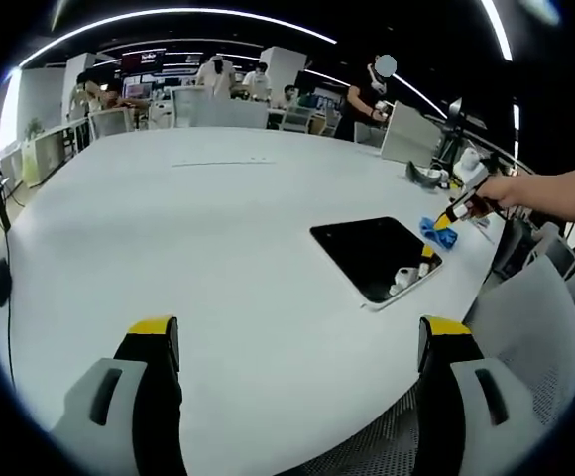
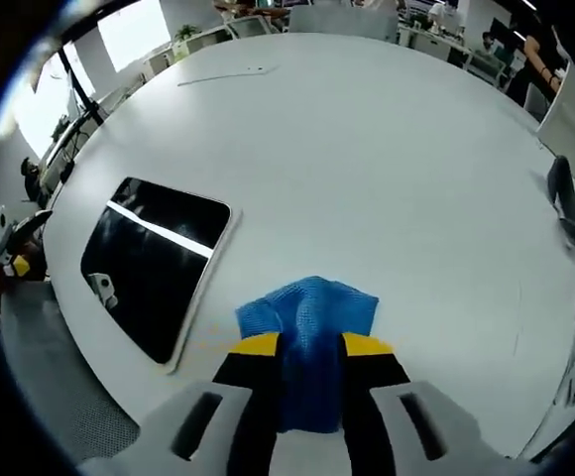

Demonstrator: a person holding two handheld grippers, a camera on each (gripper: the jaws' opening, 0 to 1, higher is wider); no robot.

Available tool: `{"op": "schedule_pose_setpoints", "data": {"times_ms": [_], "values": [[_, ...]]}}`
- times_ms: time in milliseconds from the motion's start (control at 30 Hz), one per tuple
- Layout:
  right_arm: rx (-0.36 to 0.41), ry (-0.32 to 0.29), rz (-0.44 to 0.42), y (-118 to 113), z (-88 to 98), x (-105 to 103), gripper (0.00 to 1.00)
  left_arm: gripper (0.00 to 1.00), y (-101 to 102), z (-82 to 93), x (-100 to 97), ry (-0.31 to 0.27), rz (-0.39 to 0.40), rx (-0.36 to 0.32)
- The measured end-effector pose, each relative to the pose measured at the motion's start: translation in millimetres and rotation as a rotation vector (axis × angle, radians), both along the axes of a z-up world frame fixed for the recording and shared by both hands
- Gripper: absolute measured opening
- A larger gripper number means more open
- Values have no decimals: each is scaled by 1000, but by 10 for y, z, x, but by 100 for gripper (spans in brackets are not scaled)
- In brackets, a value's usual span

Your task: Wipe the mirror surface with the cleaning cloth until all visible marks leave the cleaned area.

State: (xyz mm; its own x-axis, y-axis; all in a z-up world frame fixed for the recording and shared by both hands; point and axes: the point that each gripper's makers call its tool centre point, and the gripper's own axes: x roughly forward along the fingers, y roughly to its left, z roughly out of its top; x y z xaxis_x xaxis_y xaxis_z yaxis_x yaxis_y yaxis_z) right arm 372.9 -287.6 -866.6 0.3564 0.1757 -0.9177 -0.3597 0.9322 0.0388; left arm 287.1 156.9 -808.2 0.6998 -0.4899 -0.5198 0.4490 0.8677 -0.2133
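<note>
In the left gripper view, the left gripper (image 1: 297,342) stands with its yellow-tipped jaws spread wide and nothing between them, poised over the white table (image 1: 198,228). Further right, at about 3 o'clock of that view, the mirror (image 1: 375,254) lies flat near the table edge, its dark glass set in a pale frame. Just beyond its far corner, at about 2 o'clock, the right gripper (image 1: 442,230) comes in, held by a hand (image 1: 494,190), with the blue cleaning cloth (image 1: 434,233) at its tip, close beside the mirror; contact with the frame cannot be determined. A grey chair (image 1: 530,317) stands at the table's edge on the far right. In the right gripper view, the mirror (image 2: 154,260) sits at 9 o'clock, reflecting a bright ceiling strip. At 6 o'clock the right gripper (image 2: 309,344) has its jaws drawn close on the cleaning cloth (image 2: 307,322), which spreads on the table (image 2: 367,159) just right of the mirror's edge.
</note>
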Motion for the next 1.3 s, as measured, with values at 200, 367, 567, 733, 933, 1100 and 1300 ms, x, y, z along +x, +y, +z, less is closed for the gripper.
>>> {"op": "schedule_pose_setpoints", "data": {"times_ms": [200,367,567,733,933,1100,1300], "values": [[3,0,15,94,-52,-13,14,99,-5,-5,-6,3,-2,-2],[-15,4,10,122,-111,-42,14,99,7,-4,-11,9,8,-7],[-45,-11,-54,42,-118,-6,3,99,-47,-50,-35,24,-27,1],[1,1,-102,20,-115,6,1,99,-50,-88,-57,46,-28,-1],[-6,16,-115,28,-113,24,1,99,-70,-117,-84,65,-42,9],[72,-4,-158,58,38,105,1,99,-79,-75,-65,43,-46,-1],[76,-36,-125,113,300,211,1,99,-64,-85,-57,46,-35,3]]}}
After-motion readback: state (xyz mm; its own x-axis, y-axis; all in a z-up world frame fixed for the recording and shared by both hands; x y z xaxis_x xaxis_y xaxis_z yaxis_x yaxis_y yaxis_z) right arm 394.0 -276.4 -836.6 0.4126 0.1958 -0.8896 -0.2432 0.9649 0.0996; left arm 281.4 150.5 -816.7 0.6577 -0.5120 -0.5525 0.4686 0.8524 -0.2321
